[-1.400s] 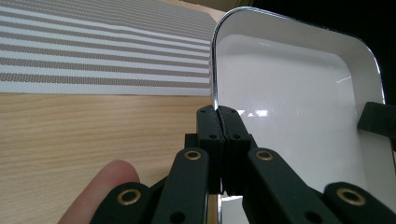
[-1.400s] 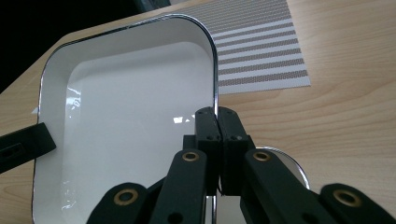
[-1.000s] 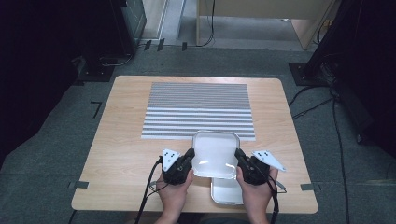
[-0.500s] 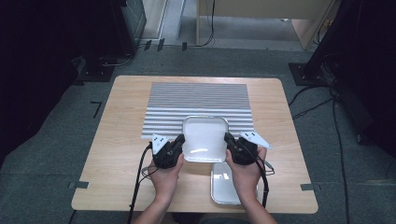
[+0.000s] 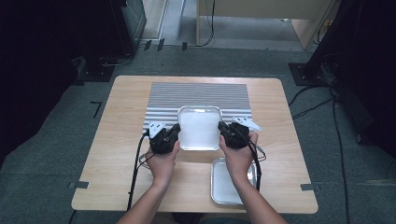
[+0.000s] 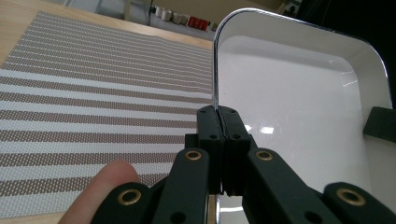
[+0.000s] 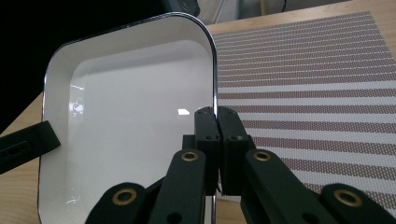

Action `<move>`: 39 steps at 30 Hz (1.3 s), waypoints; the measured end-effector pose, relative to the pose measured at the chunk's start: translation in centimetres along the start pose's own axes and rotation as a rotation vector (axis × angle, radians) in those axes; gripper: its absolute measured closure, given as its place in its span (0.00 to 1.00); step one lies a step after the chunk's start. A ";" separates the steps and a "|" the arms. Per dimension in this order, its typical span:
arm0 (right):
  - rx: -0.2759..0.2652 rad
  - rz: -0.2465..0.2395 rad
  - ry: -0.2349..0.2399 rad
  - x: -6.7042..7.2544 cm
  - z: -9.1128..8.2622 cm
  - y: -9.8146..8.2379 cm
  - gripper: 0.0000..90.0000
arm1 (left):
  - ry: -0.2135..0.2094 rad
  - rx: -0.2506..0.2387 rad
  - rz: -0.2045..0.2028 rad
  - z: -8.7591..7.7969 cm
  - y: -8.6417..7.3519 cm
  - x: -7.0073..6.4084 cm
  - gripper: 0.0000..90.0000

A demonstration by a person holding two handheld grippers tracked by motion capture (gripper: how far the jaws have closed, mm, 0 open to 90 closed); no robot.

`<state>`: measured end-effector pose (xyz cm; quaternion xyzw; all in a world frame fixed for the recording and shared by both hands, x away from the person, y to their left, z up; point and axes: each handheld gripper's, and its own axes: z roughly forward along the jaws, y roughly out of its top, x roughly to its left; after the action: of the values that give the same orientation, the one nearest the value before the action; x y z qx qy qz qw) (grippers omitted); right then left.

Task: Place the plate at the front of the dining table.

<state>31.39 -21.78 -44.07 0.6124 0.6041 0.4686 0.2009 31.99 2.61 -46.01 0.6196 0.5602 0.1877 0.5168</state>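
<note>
both grippers had carried the white tray (image 5: 199, 127) from over the second tray (image 5: 232, 182) toward 12 o'clock, onto the striped mat (image 5: 200, 93). left gripper (image 5: 173, 134) and right gripper (image 5: 223, 131) fingers were clamped on opposite rims; it looked stiff, light, glossy-slippery, best held by those thin edges.

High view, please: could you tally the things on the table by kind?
White trays: 2, one held, one near the front edge
Striped placemat: 1
Total: 3
</note>
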 end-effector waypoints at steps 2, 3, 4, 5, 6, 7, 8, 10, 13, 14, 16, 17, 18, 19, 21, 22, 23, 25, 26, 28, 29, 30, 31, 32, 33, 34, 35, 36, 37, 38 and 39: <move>0.012 0.003 -0.010 -0.2 0.9 0.5 0.99 | -0.011 0.013 -0.020 0.5 0.3 0.3 1.00; 0.012 0.003 -0.010 -0.2 0.9 0.5 0.99 | -0.017 0.018 -0.028 0.7 0.5 0.4 1.00; 0.013 0.007 -0.010 -0.3 1.1 0.7 0.99 | -0.015 0.017 -0.028 0.9 0.6 0.4 1.00; 0.018 0.013 -0.013 -0.4 1.7 1.1 0.99 | -0.010 0.018 -0.022 1.3 0.9 0.4 1.00; 0.018 0.013 -0.013 -0.4 1.7 1.1 0.99 | -0.007 0.022 -0.023 1.5 1.0 0.5 1.00; 0.025 0.011 -0.017 -0.5 2.3 1.4 0.99 | 0.003 0.030 -0.022 2.2 1.3 0.7 1.00; 0.025 0.011 -0.017 -0.5 2.3 1.4 0.99 | 0.003 0.030 -0.022 2.2 1.3 0.7 1.00; 0.035 0.005 -0.022 -0.5 3.0 1.7 0.99 | 0.015 0.046 -0.029 3.2 1.6 1.1 1.00; 0.075 0.018 -0.018 -1.1 4.7 2.3 0.99 | 0.028 0.077 -0.040 4.8 1.8 1.7 1.00; 0.075 0.018 -0.018 -1.1 4.7 2.3 0.99 | 0.028 0.077 -0.040 4.8 1.8 1.7 1.00; 0.097 0.029 -0.020 -1.4 5.6 2.5 0.99 | 0.033 0.097 -0.047 5.7 2.0 2.1 1.00; 0.101 0.026 -0.018 -1.6 5.9 2.6 0.99 | 0.034 0.102 -0.053 6.0 2.1 2.2 1.00; 0.101 0.019 -0.018 -1.6 6.2 2.7 0.99 | 0.038 0.109 -0.059 6.5 2.2 2.4 1.00; 0.101 0.010 -0.018 -1.7 6.7 2.9 0.98 | 0.042 0.114 -0.060 6.9 2.3 2.6 1.00; 0.095 -0.004 -0.021 -1.8 7.3 3.2 0.99 | 0.048 0.118 -0.065 7.5 2.7 2.7 0.99; 0.088 -0.008 -0.022 -1.9 7.9 3.4 0.99 | 0.057 0.123 -0.063 8.0 3.0 2.7 0.99; 0.088 -0.008 -0.022 -1.9 7.9 3.4 0.99 | 0.057 0.123 -0.063 8.0 3.0 2.7 0.99; 0.093 0.000 -0.024 -2.1 8.4 3.7 0.99 | 0.064 0.131 -0.057 8.6 3.3 2.8 0.99; 0.098 0.006 -0.024 -2.3 8.8 3.8 0.99 | 0.066 0.136 -0.055 8.8 3.5 2.9 0.99; 0.110 0.015 -0.020 -2.6 9.5 4.1 0.99 | 0.073 0.144 -0.059 9.5 3.7 3.0 1.00; 0.112 0.014 -0.020 -2.7 9.9 4.2 0.99 | 0.077 0.147 -0.061 9.7 3.8 3.1 1.00; 0.111 0.005 -0.018 -2.9 10.6 4.5 0.99 | 0.084 0.151 -0.064 10.0 3.9 3.2 0.99; 0.111 0.005 -0.018 -2.9 10.6 4.5 0.99 | 0.089 0.155 -0.066 10.2 4.0 3.3 0.99; 0.110 0.004 -0.016 -2.9 10.9 4.5 0.99 | 0.098 0.163 -0.067 10.6 4.2 3.4 0.99; 0.113 0.011 -0.017 -3.0 11.4 4.5 0.99 | 0.102 0.173 -0.066 10.9 4.3 3.6 0.99; 0.113 0.018 -0.015 -3.1 11.8 4.5 0.99 | 0.105 0.180 -0.067 11.2 4.5 3.7 0.99; 0.120 0.032 -0.011 -3.4 12.6 4.4 0.99 | 0.104 0.200 -0.064 11.7 4.6 4.0 1.00; 0.120 0.032 -0.011 -3.4 12.6 4.4 0.99 | 0.104 0.200 -0.064 11.7 4.6 4.0 1.00; 0.127 0.036 -0.012 -3.5 12.8 4.4 0.99 | 0.098 0.209 -0.068 12.1 4.6 4.2 1.00; 0.139 0.055 -0.011 -3.9 13.5 4.3 0.99 | 0.100 0.218 -0.068 12.3 4.6 4.3 1.00; 0.139 0.055 -0.011 -3.9 13.5 4.3 0.99 | 0.105 0.227 -0.064 12.5 4.7 4.4 1.00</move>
<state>45.42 -21.86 -48.33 0.6439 0.6170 0.4274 0.1485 45.79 1.88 -48.52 0.6452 0.6236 0.1386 0.4191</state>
